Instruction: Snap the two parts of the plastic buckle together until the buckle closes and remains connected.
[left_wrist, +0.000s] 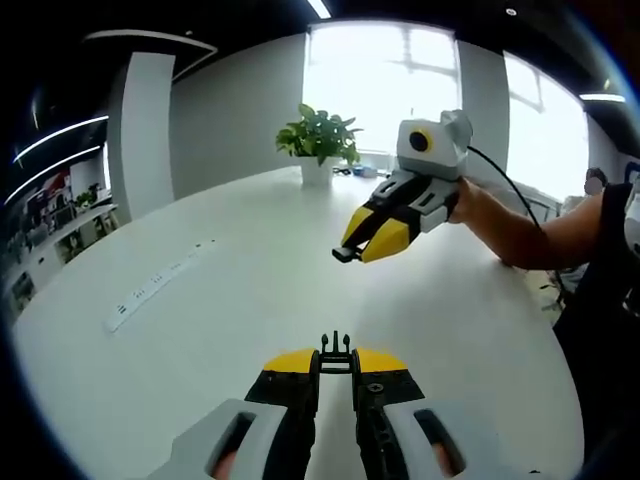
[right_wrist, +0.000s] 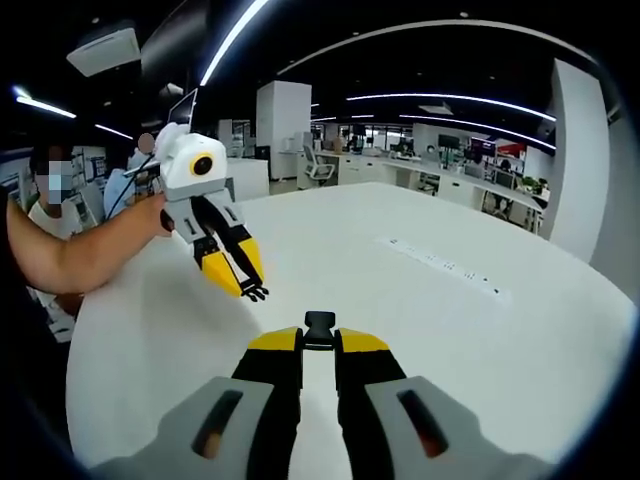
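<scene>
Your left hand-held gripper (left_wrist: 336, 362) is clenched on the black pronged plastic buckle half (left_wrist: 336, 350), prongs jutting past its yellow tips. Your right hand-held gripper (right_wrist: 319, 342) grasps the black plastic socket half (right_wrist: 319, 324) the same way. Both pieces hang above the round white desk (left_wrist: 230, 300), well apart. They look light, stiff and slick, so hold each by its rear, leaving the mating ends free, and line them up squarely before you press.

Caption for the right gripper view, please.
Right gripper holds the socket half of the buckle; left gripper holds the pronged half over the white table.
</scene>
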